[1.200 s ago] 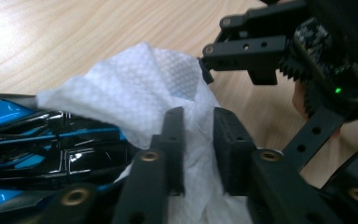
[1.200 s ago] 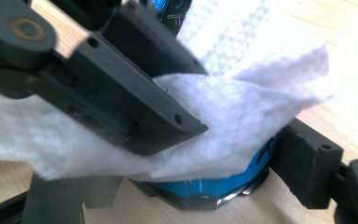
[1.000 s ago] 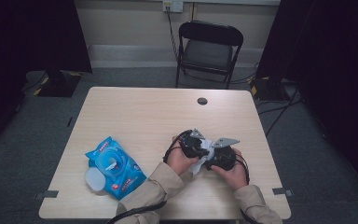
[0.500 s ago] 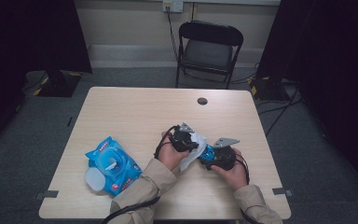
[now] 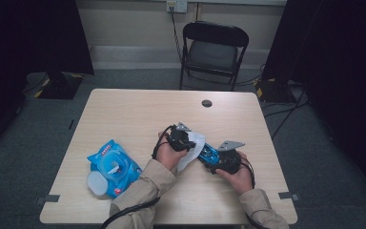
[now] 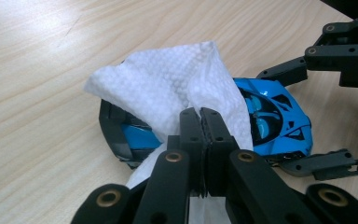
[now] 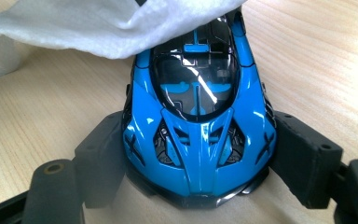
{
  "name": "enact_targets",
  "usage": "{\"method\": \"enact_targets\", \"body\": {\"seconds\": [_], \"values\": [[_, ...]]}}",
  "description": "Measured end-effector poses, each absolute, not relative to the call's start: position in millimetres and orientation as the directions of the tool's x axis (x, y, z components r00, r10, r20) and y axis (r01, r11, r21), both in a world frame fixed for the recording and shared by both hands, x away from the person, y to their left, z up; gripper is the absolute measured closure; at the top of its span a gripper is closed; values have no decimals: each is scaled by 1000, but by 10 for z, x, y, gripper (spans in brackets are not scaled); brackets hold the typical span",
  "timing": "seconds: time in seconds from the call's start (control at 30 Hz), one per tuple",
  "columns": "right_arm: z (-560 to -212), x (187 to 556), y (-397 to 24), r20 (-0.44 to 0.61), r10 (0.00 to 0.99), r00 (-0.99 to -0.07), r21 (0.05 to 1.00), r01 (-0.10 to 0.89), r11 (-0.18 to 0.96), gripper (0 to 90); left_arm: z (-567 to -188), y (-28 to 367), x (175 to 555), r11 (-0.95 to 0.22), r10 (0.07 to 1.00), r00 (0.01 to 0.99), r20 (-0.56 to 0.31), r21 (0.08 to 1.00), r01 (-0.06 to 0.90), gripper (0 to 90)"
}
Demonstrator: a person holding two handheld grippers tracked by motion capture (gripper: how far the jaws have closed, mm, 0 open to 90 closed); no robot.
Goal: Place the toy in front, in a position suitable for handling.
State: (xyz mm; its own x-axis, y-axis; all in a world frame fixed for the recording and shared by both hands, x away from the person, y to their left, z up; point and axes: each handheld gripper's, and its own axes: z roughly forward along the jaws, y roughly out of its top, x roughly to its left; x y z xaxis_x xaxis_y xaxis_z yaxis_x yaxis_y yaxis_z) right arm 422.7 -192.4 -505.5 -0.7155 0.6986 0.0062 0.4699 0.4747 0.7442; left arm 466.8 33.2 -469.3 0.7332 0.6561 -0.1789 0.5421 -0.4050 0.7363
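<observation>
On the near half of the pale wooden desk (image 5: 124,114), a glossy blue toy sports car with black trim (image 7: 198,140) sat clamped by its flanks in the right tool (image 5: 209,157), whose two black padded jaws pressed against either side of the body. The left tool (image 5: 187,139) had its jaws pinched together on a white embossed wet wipe (image 6: 168,88), which draped over the far end of the car, away from the right tool.

The relation that mattered was this: the car's long axis ran straight away from the right tool, and the left tool came at it from the other end, so any wiping stroke would likely travel along that axis, over the roof and dark glazed cabin toward the right tool. The left hand (image 5: 169,155) was the working one; the right hand (image 5: 238,174) seemed only to steady the car. In the left tool's view the wipe covered about half the car, leaving the end held by the right tool bare.

Open desk lay beyond and to the left of the car, giving room for a sweep. A blue plastic wipes packet with its white lid flipped open (image 5: 112,167) lay well apart near the left front edge, and a small dark round grommet (image 5: 207,103) sat near the far edge, clear of the work.
</observation>
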Motion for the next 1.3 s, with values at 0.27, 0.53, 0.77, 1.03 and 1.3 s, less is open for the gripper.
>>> {"method": "enact_targets", "body": {"seconds": [0.27,0.53,0.77,1.03,1.3], "values": [[-5055,4228,-1924,6,698,-716,744,470,475,245,-4690,426,4702,-390,680,713,-169,740,548,888],[-5055,4228,-1924,7,698,-716,744,470,475,244,-4681,502,4730,-376,699,693,-178,732,568,889],[-5055,4228,-1924,7,698,-716,744,470,475,245,-4641,542,4724,-362,710,682,-178,738,570,889],[-5055,4229,-1925,7,698,-716,744,470,475,245,-4478,519,4693,-322,686,696,-214,768,553,889],[-5055,4230,-1925,7,697,-717,744,470,475,245,-4361,314,4638,-321,642,733,-225,789,523,889]]}}
